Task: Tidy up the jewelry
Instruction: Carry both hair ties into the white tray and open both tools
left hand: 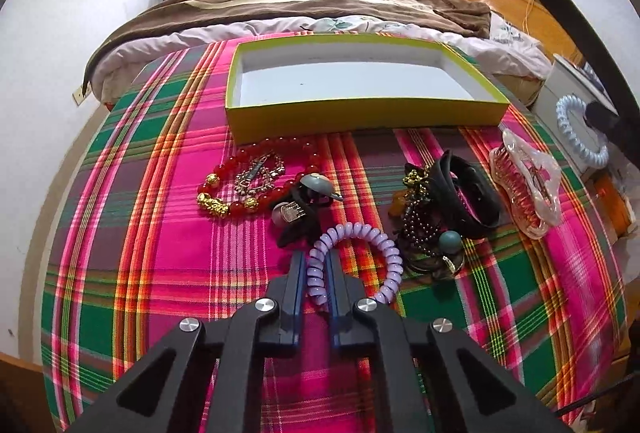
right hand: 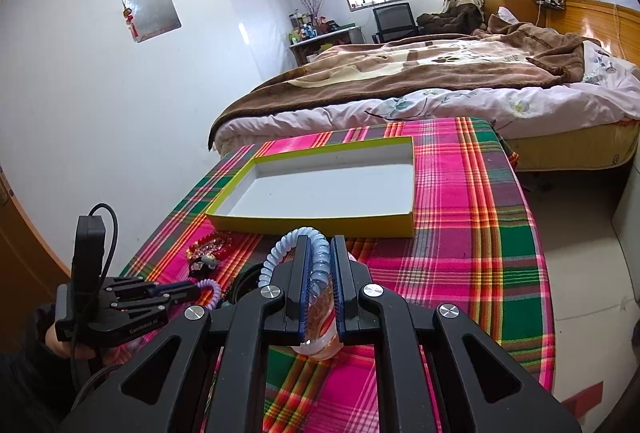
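Lilac coil first: through the left wrist camera I am seeing my left gripper (left hand: 316, 265) clamping tight on one side of the lilac spiral hair tie (left hand: 354, 257), the rest of the loop hanging out at three o'clock, so it is coming up by a single strand. At twelve o'clock the yellow box (left hand: 360, 113) is sitting empty, which I am reading as the drop spot. The red bead bracelet (left hand: 256, 177) is lying at eleven o'clock and the dark pile of beads and black bands (left hand: 448, 209) at two o'clock, both crowding my fingers, so I am judging straight up as the clean way out. Through the right wrist camera, my right gripper (right hand: 318, 273) is closing on a pale blue spiral hair tie (right hand: 296, 253), held above a clear hair claw (right hand: 320, 337) that is lying on the plaid cloth (right hand: 460, 233). The box's near wall is standing at twelve o'clock, with bare cloth running to three o'clock, where the table edge is dropping away.
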{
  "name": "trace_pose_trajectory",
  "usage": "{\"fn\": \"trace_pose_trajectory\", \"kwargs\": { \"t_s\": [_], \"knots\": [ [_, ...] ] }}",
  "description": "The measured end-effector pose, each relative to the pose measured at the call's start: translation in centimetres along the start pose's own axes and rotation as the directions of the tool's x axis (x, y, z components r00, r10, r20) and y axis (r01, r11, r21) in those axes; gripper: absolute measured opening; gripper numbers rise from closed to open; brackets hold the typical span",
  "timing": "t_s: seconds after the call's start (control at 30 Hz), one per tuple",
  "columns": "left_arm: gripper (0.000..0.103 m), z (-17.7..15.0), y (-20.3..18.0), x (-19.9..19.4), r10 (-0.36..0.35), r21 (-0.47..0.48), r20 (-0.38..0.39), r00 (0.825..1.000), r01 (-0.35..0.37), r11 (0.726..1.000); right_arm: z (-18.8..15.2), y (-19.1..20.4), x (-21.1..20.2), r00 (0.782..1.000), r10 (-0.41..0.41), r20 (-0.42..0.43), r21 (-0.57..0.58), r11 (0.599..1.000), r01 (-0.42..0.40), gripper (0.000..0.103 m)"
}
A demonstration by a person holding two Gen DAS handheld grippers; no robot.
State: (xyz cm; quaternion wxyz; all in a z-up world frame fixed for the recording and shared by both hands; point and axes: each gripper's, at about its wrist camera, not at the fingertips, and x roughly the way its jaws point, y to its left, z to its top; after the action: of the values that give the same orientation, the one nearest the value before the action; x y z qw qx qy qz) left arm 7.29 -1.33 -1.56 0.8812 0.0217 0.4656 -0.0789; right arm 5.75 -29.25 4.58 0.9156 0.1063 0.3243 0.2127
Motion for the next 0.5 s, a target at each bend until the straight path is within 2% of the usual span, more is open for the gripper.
{"fn": "trace_pose_trajectory", "kwargs": {
  "t_s": [0.33, 0.5],
  "knots": [
    [0.009, 0.3, 0.5, -2.0, -0.041, -0.02, 0.042, 0.998, 0.042, 0.999, 0.2, 0.4, -0.1, 1.0, -0.012, 0.004, 0.003, 1.0, 0.012, 0.01],
    [0.009, 1.3, 0.7, -3.4, -0.061, -0.023, 0.068, 0.996, 0.063, 0.998, 1.4, 0.9, -0.3, 0.999, -0.031, 0.015, -0.003, 1.0, 0.031, 0.01]
  ]
}}
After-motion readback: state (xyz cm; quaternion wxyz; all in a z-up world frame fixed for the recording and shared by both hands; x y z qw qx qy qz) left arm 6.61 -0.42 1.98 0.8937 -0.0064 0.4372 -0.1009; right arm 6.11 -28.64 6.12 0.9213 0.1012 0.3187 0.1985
